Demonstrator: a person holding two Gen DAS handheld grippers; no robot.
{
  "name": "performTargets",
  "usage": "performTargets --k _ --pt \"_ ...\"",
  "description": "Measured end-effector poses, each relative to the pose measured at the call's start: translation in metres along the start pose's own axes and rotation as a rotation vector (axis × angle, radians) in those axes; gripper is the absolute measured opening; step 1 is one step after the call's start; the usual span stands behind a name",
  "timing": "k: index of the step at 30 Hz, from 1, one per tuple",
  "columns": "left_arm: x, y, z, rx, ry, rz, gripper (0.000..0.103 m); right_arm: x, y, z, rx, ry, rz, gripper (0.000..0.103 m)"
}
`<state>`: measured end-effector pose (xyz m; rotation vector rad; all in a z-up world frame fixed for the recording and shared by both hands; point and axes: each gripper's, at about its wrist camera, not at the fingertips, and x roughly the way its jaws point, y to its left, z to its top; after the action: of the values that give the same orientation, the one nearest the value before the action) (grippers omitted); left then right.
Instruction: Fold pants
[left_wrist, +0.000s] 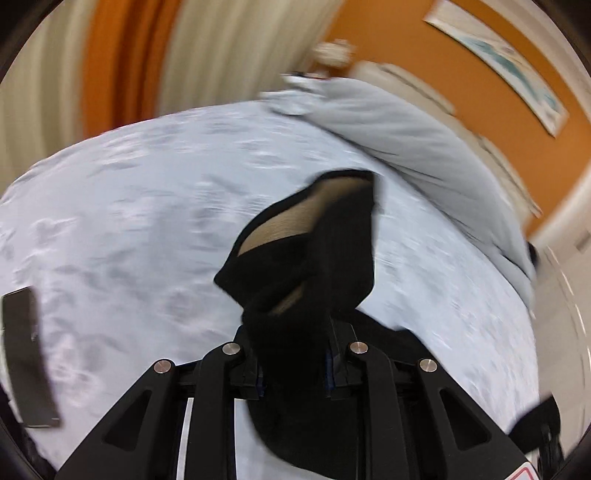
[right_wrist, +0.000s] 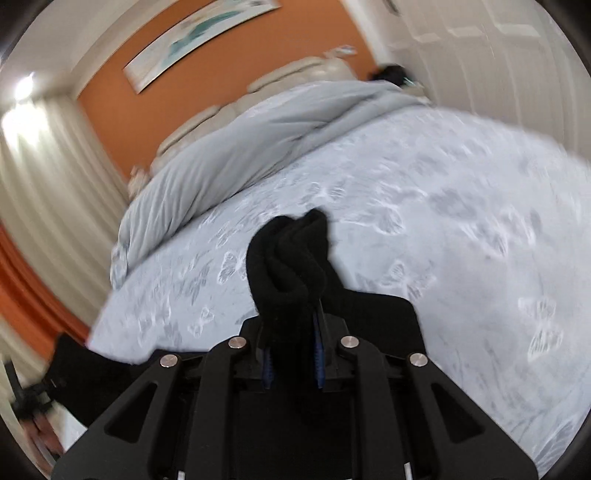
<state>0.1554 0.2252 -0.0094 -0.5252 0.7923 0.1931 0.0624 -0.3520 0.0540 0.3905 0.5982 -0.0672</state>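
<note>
Pants: black knit pants (left_wrist: 314, 266) are bunching, tan lining showing.
Grippers: left gripper (left_wrist: 295, 354) and right gripper (right_wrist: 293, 347) are each pinching them.
Surface: pale blue butterfly-print bedspread (right_wrist: 443, 221) is lying beneath; orange wall (right_wrist: 155, 107) far.

A pale butterfly-print bedspread (right_wrist: 424, 221) covers the bed. A grey duvet (right_wrist: 236, 147) lies bunched along its head end, below a framed picture (right_wrist: 192, 40) on the orange wall (right_wrist: 122, 110). Cream curtains (right_wrist: 48, 192) hang beside it, blurred.

Pants (left_wrist: 306, 258) bunched between both grippers' jaws above the bed (left_wrist: 129, 221), duvet (right_wrist: 229, 155) heaped at its far end before the headboard (right_wrist: 295, 74), picture (right_wrist: 199, 40) on wall behind.
</note>
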Motion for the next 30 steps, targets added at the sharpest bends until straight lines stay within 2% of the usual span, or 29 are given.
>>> performTargets --k 3,5,6,7,8,10,11,12,13,14,15,17,19,20,21,22,24,26,29,30 --pt "0.015 0.034 0.008 -0.085 0.045 0.027 0.019 0.019 0.068 -0.031 -0.163 0.105 0.145 0.016" --pt "0.023 0.049 0.008 -0.129 0.066 0.042 0.019 0.045 0.104 -0.057 -0.244 0.223 0.236 0.021" --pt "0.028 0.055 0.007 -0.144 0.084 0.040 0.019 0.067 0.126 -0.079 -0.318 0.328 0.270 0.025" --pt "0.028 0.058 0.004 -0.150 0.086 0.037 0.019 0.082 0.139 -0.097 -0.388 0.393 0.247 0.028" --pt "0.026 0.063 0.002 -0.147 0.087 0.039 0.019 0.087 0.147 -0.107 -0.437 0.417 0.215 0.030" --pt "0.022 0.068 0.001 -0.140 0.088 0.023 0.019 0.077 0.156 -0.110 -0.541 0.363 0.168 0.030" --pt "0.020 0.070 0.001 -0.137 0.092 0.005 0.019 0.066 0.156 -0.102 -0.568 0.304 0.140 0.038" --pt "0.019 0.072 0.000 -0.126 0.105 -0.014 0.019 0.055 0.152 -0.096 -0.583 0.254 0.115 0.055" --pt "0.020 0.071 0.002 -0.108 0.116 -0.020 0.019 0.045 0.149 -0.091 -0.605 0.195 0.079 0.065" --pt "0.020 0.070 0.001 -0.096 0.118 -0.021 0.019 0.038 0.146 -0.092 -0.638 0.163 0.056 0.080" --pt "0.020 0.069 0.000 -0.078 0.121 -0.016 0.019 0.039 0.146 -0.095 -0.661 0.171 0.052 0.083" --pt "0.022 0.067 0.000 -0.055 0.128 -0.007 0.019 0.047 0.149 -0.107 -0.707 0.215 0.057 0.083" --pt "0.025 0.069 0.000 -0.060 0.135 -0.016 0.019 0.063 0.166 -0.131 -0.801 0.258 0.062 0.081" --pt "0.025 0.070 0.000 -0.068 0.141 -0.022 0.019 0.071 0.173 -0.143 -0.840 0.267 0.054 0.075" --pt "0.025 0.071 0.000 -0.080 0.144 -0.030 0.019 0.080 0.177 -0.148 -0.861 0.272 0.036 0.055" --pt "0.025 0.072 -0.001 -0.085 0.146 -0.036 0.019 0.092 0.181 -0.151 -0.858 0.288 0.017 0.042" --pt "0.025 0.074 -0.001 -0.090 0.149 -0.036 0.019 0.104 0.182 -0.146 -0.778 0.317 0.052 0.001" --pt "0.026 0.077 -0.001 -0.090 0.156 -0.034 0.021 0.107 0.187 -0.137 -0.731 0.313 0.064 0.000" --pt "0.028 0.080 -0.003 -0.088 0.166 -0.037 0.021 0.093 0.195 -0.120 -0.690 0.272 0.126 0.000" --pt "0.028 0.081 -0.003 -0.082 0.168 -0.039 0.021 0.090 0.197 -0.121 -0.703 0.286 0.131 0.007"
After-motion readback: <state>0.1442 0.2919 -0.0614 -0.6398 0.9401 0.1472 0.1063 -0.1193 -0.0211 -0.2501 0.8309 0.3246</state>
